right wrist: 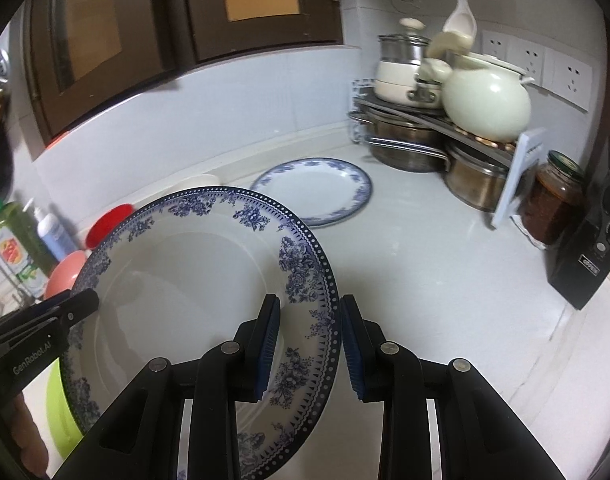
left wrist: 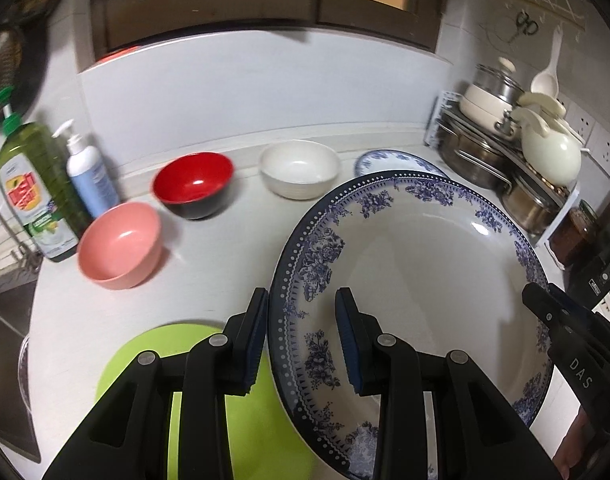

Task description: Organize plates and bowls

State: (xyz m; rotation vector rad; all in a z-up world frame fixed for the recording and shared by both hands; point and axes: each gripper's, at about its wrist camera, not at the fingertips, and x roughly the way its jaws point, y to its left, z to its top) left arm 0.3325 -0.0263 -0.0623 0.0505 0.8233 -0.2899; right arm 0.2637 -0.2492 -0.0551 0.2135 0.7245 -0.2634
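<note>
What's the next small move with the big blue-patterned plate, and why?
Probably carry the large plate on toward the smaller blue plate at the back of the counter and lower it there. Both the left gripper and the right gripper clamp opposite rims, the plate is off the counter, and the matching plate lies flat with nothing on it.

Black tongs (left wrist: 303, 340), blue ribbed pads (left wrist: 347, 332), silver rivets.

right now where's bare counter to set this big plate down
Bare counter lies right of the held plate, bordered by the smaller blue plate, the pot rack, the jar and the black box. It is crowded on the left, with the bowls and bottles.
</note>
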